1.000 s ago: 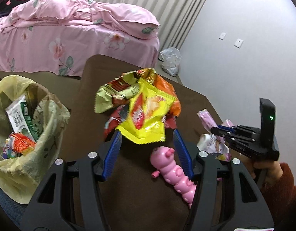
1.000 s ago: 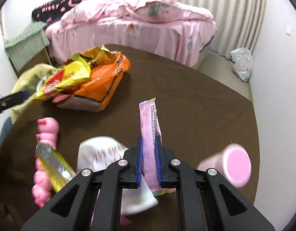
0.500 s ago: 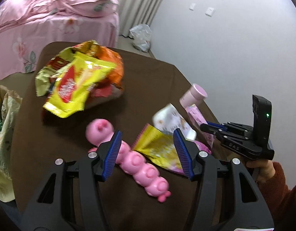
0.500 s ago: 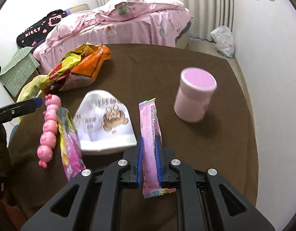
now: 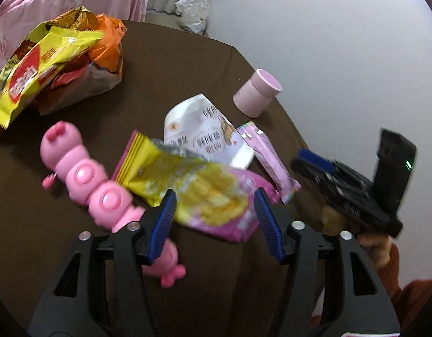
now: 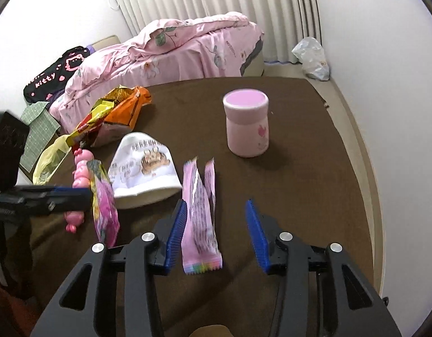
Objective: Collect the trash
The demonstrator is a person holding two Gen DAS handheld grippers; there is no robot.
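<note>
A yellow and pink snack packet (image 5: 193, 188) lies on the brown table (image 5: 165, 64), its near end between the pads of my left gripper (image 5: 214, 221), whose jaws are opening without touching it. My right gripper (image 6: 216, 233) is opening too. The pink striped wrapper (image 6: 199, 219) lies loose on the table between its pads, close to the left one. That wrapper (image 5: 269, 160) lies just ahead of the right gripper (image 5: 305, 163) in the left wrist view. From the right wrist view, the left gripper (image 6: 75, 196) hovers at the snack packet (image 6: 103, 196).
A pink caterpillar toy (image 5: 86, 177), a white printed packet (image 5: 207, 132) and an upright pink jar (image 6: 246, 123) stand on the table. Chip bags (image 5: 55, 59) are piled at its far left. A yellow trash bag (image 6: 48, 160) hangs beyond the left edge, with a pink bed (image 6: 187, 50) behind.
My right gripper has opened and let go of the pink wrapper, which now rests on the table. My left gripper swung right from the chip bags to the yellow-pink packet and widened slightly.
</note>
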